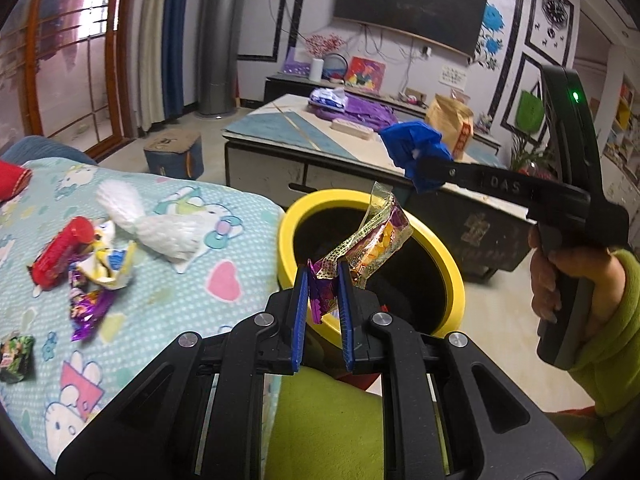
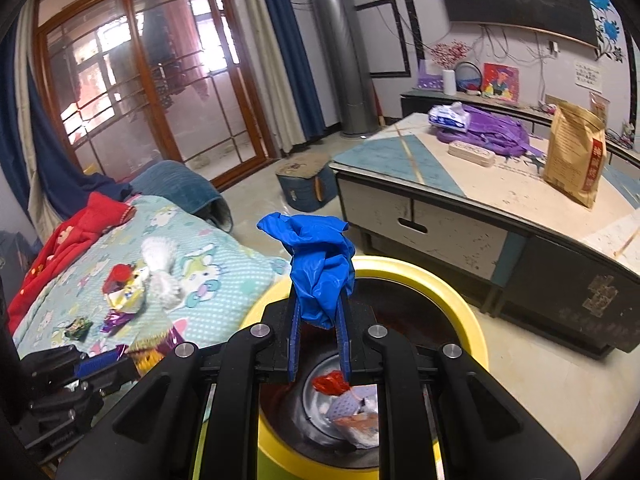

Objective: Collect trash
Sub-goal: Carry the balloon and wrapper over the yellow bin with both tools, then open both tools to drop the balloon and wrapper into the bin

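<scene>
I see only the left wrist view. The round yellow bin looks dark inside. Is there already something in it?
Observer: Yes. The right wrist view looks down into the round yellow bin; a red wrapper scrap and pale crumpled wrappers lie on its metal bottom.
Operator: Is the right gripper over the opening?
Observer: Yes. The right gripper, shut on the crumpled blue plastic bag, is above the opening.
Operator: What lies at the far end of the blanket?
Observer: A red garment lies over the far end of the cartoon-print blanket, with a folded teal blanket beyond it.
</scene>
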`<state>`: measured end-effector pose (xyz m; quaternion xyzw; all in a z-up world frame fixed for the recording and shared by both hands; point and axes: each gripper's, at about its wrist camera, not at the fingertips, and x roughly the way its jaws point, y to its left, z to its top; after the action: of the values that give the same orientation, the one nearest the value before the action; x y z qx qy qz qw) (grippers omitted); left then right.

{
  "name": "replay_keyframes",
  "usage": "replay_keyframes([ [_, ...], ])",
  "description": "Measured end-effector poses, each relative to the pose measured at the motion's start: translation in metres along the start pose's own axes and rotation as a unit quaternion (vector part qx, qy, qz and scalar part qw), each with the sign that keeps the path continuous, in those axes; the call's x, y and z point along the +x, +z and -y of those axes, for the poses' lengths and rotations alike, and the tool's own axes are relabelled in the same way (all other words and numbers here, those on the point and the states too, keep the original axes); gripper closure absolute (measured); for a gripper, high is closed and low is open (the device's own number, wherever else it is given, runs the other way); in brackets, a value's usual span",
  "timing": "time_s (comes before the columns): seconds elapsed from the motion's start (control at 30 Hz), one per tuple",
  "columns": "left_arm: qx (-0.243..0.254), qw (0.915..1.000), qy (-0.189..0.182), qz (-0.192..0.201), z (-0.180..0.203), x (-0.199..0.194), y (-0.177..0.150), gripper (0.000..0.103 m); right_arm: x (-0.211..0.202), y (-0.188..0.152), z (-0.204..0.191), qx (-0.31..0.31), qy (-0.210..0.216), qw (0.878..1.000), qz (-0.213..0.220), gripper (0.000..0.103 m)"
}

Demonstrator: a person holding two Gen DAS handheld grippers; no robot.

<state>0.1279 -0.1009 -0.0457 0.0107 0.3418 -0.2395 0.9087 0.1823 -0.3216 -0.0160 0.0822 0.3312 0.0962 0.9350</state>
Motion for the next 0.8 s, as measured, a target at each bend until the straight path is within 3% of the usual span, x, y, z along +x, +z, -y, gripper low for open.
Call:
replay_keyframes([
  [0.43, 0.071, 0.9955, -0.008, -0.062, 0.037, 0.054, -0.009, 0.093, 0.027, -0.01, 0.033, 0.031, -0.03, 0.997, -0.057, 0.088],
  [0.8, 0.083, 0.9924, -0.009, -0.091, 0.045, 0.086, -0.008, 0.091, 0.036, -0.012, 0.056, 0.062, -0.027, 0.995, -0.075, 0.086],
])
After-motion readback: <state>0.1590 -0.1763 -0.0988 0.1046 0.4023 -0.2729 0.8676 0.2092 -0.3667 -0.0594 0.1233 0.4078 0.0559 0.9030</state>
